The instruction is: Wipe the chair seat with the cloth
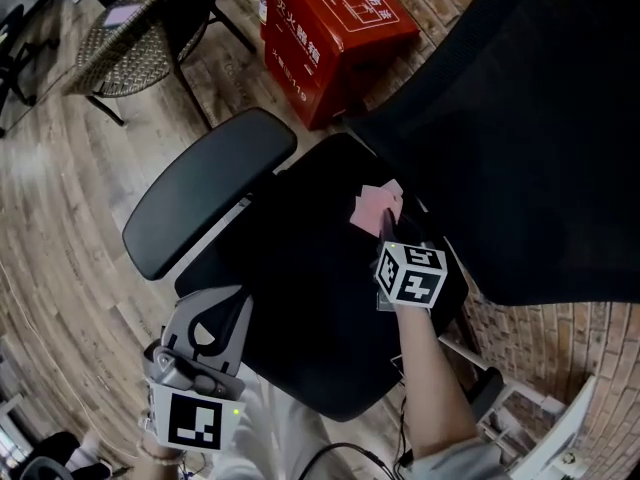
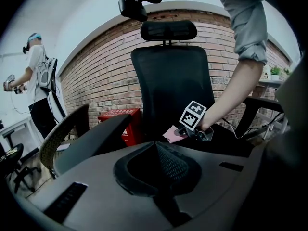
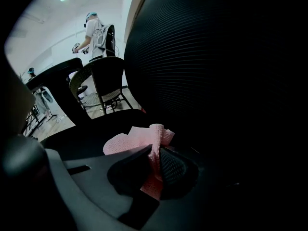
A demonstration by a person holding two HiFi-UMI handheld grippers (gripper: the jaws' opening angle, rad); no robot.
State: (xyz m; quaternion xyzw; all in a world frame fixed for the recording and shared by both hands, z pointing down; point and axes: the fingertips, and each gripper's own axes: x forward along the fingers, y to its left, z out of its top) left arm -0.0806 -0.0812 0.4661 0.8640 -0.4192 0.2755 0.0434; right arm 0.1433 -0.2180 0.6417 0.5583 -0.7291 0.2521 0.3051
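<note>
The black office chair seat (image 1: 300, 288) fills the middle of the head view, with its tall mesh backrest (image 1: 540, 138) at the right. A pink cloth (image 1: 376, 206) lies on the back part of the seat, near the backrest. My right gripper (image 1: 392, 234) is shut on the pink cloth (image 3: 144, 143), which bunches up between its jaws and spreads onto the seat. My left gripper (image 1: 215, 336) hangs shut and empty off the seat's front left corner. From the left gripper view I see the right gripper's marker cube (image 2: 193, 115) and the cloth (image 2: 172, 133) beside it.
The chair's left armrest (image 1: 205, 188) slants over the seat's left side. A red box (image 1: 325, 28) stands on the wooden floor behind the chair, and a wicker chair (image 1: 140, 28) sits at the top left. A brick wall (image 2: 106, 76) is behind. Another person (image 2: 38, 81) stands far left.
</note>
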